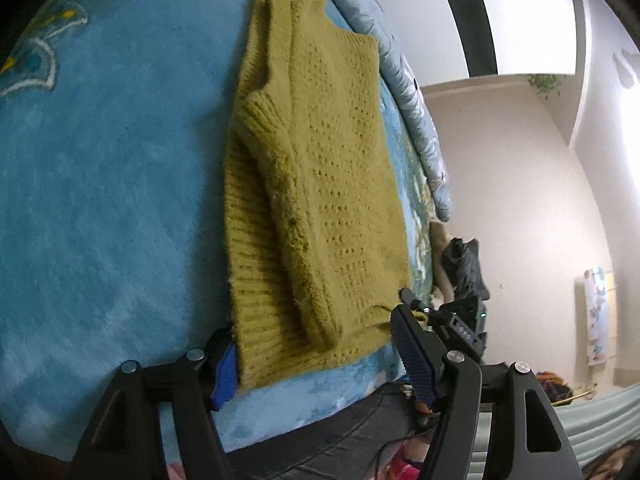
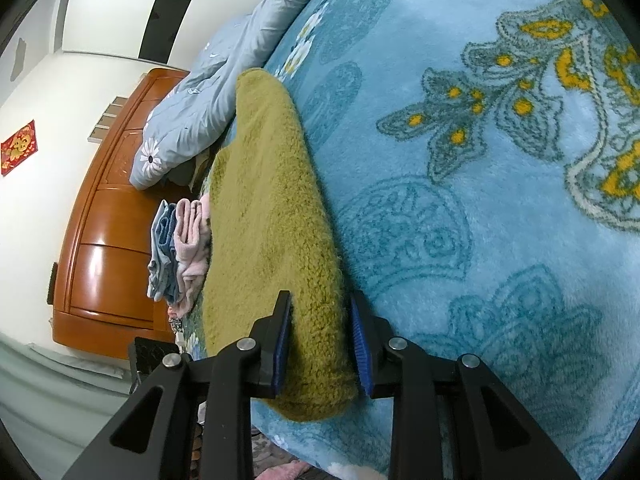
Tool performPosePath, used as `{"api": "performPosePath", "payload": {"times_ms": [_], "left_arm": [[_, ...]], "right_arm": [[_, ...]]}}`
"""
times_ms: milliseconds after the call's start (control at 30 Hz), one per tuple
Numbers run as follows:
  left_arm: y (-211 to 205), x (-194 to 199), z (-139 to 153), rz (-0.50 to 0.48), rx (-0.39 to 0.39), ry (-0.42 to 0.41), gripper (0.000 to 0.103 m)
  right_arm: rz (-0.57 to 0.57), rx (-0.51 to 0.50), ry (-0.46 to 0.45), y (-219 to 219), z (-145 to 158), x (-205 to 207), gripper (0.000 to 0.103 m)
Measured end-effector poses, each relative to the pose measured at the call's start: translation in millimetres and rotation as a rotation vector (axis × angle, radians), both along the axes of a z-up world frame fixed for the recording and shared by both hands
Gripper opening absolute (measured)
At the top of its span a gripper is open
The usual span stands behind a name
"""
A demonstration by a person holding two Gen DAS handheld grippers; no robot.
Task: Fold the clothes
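Observation:
An olive-green knitted sweater lies folded lengthwise on a blue patterned blanket, one sleeve folded over its body. My left gripper is open, its fingers astride the sweater's near ribbed hem. In the right wrist view the sweater is a thick folded roll on the blanket. My right gripper has its jaws on either side of the sweater's near end and is closed onto the thick fold.
A grey-blue floral duvet lies bunched along the far side of the bed. Folded pink and blue clothes sit by a wooden headboard. A dark bag stands beyond the bed edge.

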State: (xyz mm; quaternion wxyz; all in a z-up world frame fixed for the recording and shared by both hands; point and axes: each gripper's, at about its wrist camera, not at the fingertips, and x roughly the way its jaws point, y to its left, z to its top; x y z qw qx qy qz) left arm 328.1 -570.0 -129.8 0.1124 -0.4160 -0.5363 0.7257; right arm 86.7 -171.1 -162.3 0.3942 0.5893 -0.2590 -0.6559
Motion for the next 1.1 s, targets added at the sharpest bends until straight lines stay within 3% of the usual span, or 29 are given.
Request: {"api": "performPosePath", "payload": {"times_ms": [200, 567, 733, 933, 1000, 1100], "left_arm": [[-19.8, 13.4, -8.0, 0.043, 0.128, 0.049, 0.071], [7.3, 13.8, -6.2, 0.005, 0.008, -0.173, 0.072], [3.3, 11.5, -17.9, 0.127, 0.111, -0.094, 0.07], [-0.7, 14.3, 21.8, 0.156, -0.133, 0.071, 0.07], [-2.6, 10.6, 22.6, 0.122, -0.138, 0.081, 0.07], [-0.7, 3.6, 9.7, 0.098, -0.075, 0.078, 0.07]], "right_arm": [[-0.006, -0.022, -0.019, 3.0, -1.9, -1.5, 0.03], [-0.004, -0.017, -0.021, 1.3, -1.0, -2.0, 0.03], [-0.001, -0.018, -0.02, 3.5, -2.6, -3.3, 0.03], [-0.002, -0.024, -0.025, 3.9, -3.9, -3.7, 0.03], [0.0, -0.024, -0.025, 3.5, -4.0, -3.4, 0.03], [0.002, -0.031, -0.032, 3.8, -5.2, -3.7, 0.03]]}}
